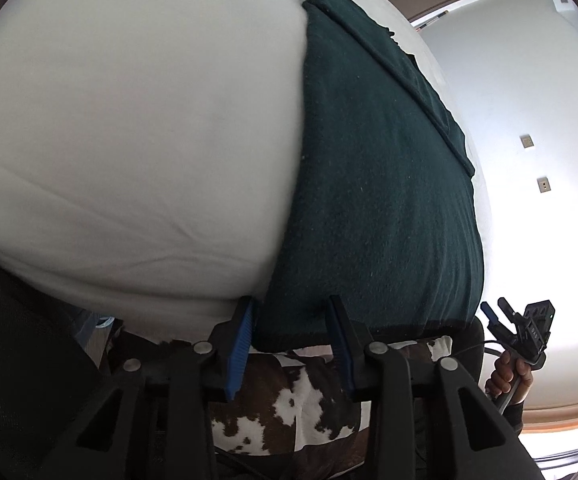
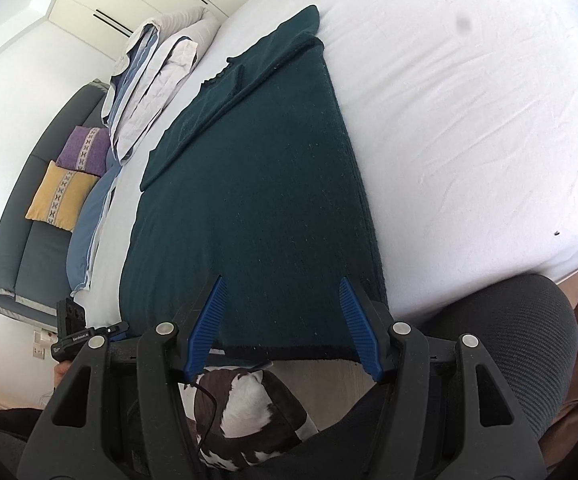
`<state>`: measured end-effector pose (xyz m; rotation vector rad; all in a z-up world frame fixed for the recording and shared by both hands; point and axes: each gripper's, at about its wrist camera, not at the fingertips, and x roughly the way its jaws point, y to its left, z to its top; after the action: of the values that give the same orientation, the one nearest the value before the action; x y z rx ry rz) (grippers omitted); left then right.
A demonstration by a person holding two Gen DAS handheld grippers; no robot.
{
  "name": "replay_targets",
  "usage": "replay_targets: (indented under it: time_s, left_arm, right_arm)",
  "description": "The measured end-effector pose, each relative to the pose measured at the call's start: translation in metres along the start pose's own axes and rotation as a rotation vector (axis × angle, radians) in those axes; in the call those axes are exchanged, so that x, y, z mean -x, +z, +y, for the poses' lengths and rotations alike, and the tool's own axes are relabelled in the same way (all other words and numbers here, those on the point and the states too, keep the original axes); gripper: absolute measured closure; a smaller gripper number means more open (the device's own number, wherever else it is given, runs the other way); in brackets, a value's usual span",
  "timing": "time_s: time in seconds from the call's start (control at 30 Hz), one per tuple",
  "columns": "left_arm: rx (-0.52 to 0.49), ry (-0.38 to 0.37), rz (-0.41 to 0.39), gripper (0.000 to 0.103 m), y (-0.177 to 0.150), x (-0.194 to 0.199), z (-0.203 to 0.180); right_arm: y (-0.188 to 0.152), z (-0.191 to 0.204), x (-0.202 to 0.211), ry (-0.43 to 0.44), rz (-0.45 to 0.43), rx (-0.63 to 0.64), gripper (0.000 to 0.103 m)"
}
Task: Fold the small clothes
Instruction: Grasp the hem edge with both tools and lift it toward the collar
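Now both grippers, left gripper [image 1: 291, 312] and right gripper [image 2: 283, 292], gape wide, holding nothing, at the near hem of the green garment [image 2: 257, 200] on the bed [image 2: 469, 100].

Big bed with a plain white fitted sheet [image 2: 469, 100] takes up most of both views. Off to its far side there's a rumpled pale grey-and-blue duvet [image 2: 157, 76], folded in a heap. Past that, a dark grey-blue sofa [image 2: 17, 248] with a mustard yellow cushion [image 2: 59, 196] and a purple cushion [image 2: 85, 150] touching. Brown-and-white cowhide rug [image 1: 289, 400] on the floor, black mesh chair [image 2: 521, 344] beside the bed.
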<state>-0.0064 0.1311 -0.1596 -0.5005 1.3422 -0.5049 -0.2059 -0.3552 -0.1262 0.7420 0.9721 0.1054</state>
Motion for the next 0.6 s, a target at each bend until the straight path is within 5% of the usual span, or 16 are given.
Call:
replay_targets:
  time_s: [0.13,0.33,0.6]
  left_arm:
    - [0.021,-0.023,-0.012,0.070,0.000,0.002,0.002]
    - [0.030,-0.038,-0.031,0.092,-0.003,0.002,0.000]
    - [0.035,-0.057,-0.071,0.095,-0.007,0.014,-0.002]
  right_arm:
    - [0.002,-0.007,0.008,-0.018,0.008,-0.005,0.046]
    - [0.002,-0.018,0.013,-0.058,0.037,-0.027,0.046]
    - [0.005,-0.023,-0.003,-0.148,0.125,-0.024,0.046]
